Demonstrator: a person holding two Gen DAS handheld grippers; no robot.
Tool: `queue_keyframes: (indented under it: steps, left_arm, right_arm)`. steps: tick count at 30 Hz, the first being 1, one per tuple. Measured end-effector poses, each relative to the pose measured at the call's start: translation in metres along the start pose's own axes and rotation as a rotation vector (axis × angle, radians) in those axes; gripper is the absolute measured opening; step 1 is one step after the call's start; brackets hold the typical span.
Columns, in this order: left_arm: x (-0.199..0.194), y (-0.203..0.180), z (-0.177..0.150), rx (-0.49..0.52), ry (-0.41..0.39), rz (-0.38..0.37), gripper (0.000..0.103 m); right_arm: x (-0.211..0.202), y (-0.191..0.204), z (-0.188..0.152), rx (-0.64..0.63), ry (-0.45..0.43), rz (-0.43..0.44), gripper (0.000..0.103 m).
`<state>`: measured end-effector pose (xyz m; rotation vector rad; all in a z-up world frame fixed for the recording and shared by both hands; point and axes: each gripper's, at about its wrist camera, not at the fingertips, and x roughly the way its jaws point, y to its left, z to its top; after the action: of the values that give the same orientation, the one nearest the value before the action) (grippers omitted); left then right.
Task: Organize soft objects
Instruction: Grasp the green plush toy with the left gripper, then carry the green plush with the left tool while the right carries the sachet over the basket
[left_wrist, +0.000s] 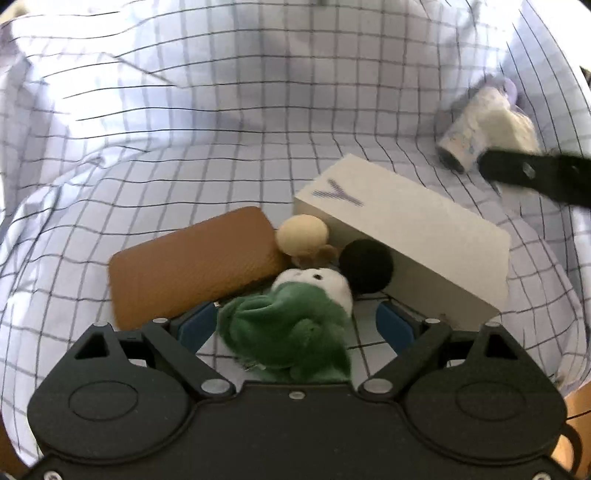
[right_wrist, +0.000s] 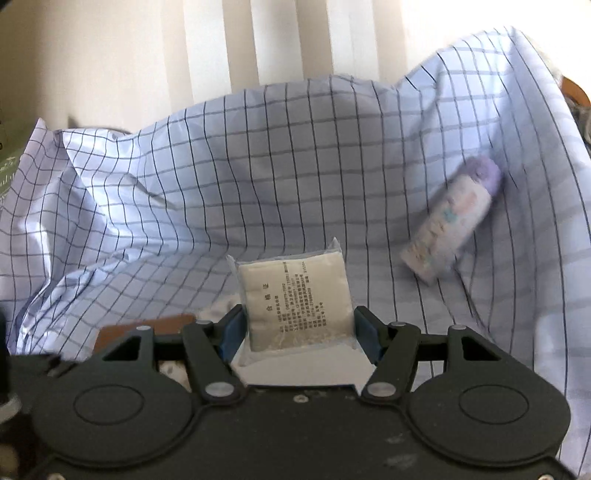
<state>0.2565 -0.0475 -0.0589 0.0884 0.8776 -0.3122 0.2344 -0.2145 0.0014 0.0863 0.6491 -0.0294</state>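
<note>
In the left wrist view my left gripper (left_wrist: 291, 325) is open, its blue pads (left_wrist: 194, 325) standing either side of a green and white plush toy (left_wrist: 291, 325) that lies between them; the right pad is clear of it. A cream ball (left_wrist: 302, 235) and a black ball (left_wrist: 365, 266) lie just beyond. In the right wrist view my right gripper (right_wrist: 299, 328) is shut on a white packaged pad (right_wrist: 295, 302) with printed text, held upright above the checked cloth (right_wrist: 221, 166). That gripper also shows in the left wrist view (left_wrist: 535, 173) at the right edge.
A brown leather pouch (left_wrist: 192, 266) lies left of the balls and a white box (left_wrist: 406, 243) right of them. A pastel printed roll with a purple end (right_wrist: 454, 218) lies on the cloth to the right, also visible in the left wrist view (left_wrist: 469, 136). A white radiator (right_wrist: 258, 44) stands behind.
</note>
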Motion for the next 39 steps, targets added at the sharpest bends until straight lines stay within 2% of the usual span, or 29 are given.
queue_keyframes:
  steps: [5, 6, 9, 11, 14, 26, 39]
  left_arm:
    - [0.014, -0.007, 0.0, 0.027, 0.016, 0.012, 0.09]
    - [0.016, -0.007, -0.001, 0.027, 0.019, 0.01, 0.086]
    - [0.021, -0.005, -0.002, 0.014, 0.025, 0.024, 0.061]
    - [0.019, 0.0, -0.002, -0.016, 0.018, 0.003, 0.058]
    - [0.009, 0.004, -0.002, -0.067, 0.018, -0.015, 0.057]
    - [-0.074, -0.012, -0.028, -0.112, -0.021, -0.009, 0.058]
    - [-0.137, -0.032, -0.083, -0.117, -0.027, 0.082, 0.058]
  right_arm:
    - [-0.012, -0.004, -0.023, 0.045, 0.04, 0.004, 0.062]
    - [-0.017, -0.005, -0.028, 0.053, 0.044, 0.001, 0.062]
    - [-0.025, -0.007, -0.037, 0.078, 0.057, 0.0, 0.062]
    - [-0.028, -0.008, -0.041, 0.092, 0.065, -0.003, 0.062]
    - [-0.034, -0.009, -0.047, 0.107, 0.071, -0.012, 0.062]
    - [-0.097, 0.0, -0.065, 0.144, 0.035, 0.026, 0.062]
    - [-0.171, 0.016, -0.1, 0.158, -0.009, 0.083, 0.063]
